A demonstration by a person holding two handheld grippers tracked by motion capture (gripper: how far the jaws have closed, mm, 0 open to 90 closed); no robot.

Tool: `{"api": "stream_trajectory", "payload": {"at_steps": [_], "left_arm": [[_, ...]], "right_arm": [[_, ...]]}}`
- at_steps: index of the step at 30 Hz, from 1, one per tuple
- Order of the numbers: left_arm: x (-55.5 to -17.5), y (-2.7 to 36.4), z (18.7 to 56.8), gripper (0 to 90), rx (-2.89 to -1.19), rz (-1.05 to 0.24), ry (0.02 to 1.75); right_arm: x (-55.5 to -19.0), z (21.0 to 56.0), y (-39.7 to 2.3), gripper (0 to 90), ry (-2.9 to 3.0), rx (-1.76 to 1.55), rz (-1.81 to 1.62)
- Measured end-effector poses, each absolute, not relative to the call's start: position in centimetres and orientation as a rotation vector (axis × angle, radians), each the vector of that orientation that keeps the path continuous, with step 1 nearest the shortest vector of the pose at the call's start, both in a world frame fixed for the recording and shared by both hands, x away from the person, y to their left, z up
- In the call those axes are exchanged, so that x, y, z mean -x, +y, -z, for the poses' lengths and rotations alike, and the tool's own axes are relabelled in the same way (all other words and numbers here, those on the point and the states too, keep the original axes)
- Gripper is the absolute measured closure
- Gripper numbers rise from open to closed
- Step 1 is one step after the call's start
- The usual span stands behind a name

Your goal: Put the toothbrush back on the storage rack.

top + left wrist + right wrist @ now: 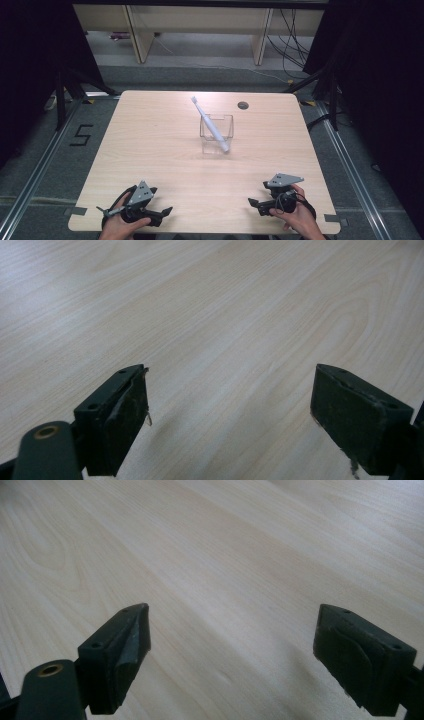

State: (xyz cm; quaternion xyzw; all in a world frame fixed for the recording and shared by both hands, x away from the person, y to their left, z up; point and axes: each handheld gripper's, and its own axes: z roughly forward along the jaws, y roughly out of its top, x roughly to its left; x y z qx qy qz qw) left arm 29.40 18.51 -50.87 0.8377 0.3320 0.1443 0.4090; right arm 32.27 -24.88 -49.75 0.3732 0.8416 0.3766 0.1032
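Observation:
A white electric toothbrush [212, 127] leans tilted in a clear square holder [217, 134] near the middle of the light wooden table [150, 150], its head pointing up and to the far left. My left gripper [162, 213] rests at the near left edge, held by a hand, open with nothing between its jaws [230, 410]. My right gripper [254, 204] sits at the near right edge in the other hand, also open and empty [232, 645]. Both gripper views look down on bare wood grain.
A small round cable hole [243, 105] lies at the table's far right. Behind the table stand wooden furniture legs [140, 40] and loose cables [292, 45]. Dark curtains flank both sides. A "5" marking [82, 135] is on the floor at left.

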Motion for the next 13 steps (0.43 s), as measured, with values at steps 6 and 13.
{"api": "stream_trajectory", "payload": {"at_steps": [6, 13], "left_arm": [[-29.32, 18.4, 50.9, 15.0, -2.092, -0.358, 0.85], [-29.4, 18.55, 50.74, 15.0, -2.11, -0.37, 0.829]], "right_arm": [[-32.28, 49.77, -24.88, 16.3, 2.485, -1.101, -1.112], [-32.35, 49.81, -24.91, 16.3, 2.482, -1.106, -1.11]]}}
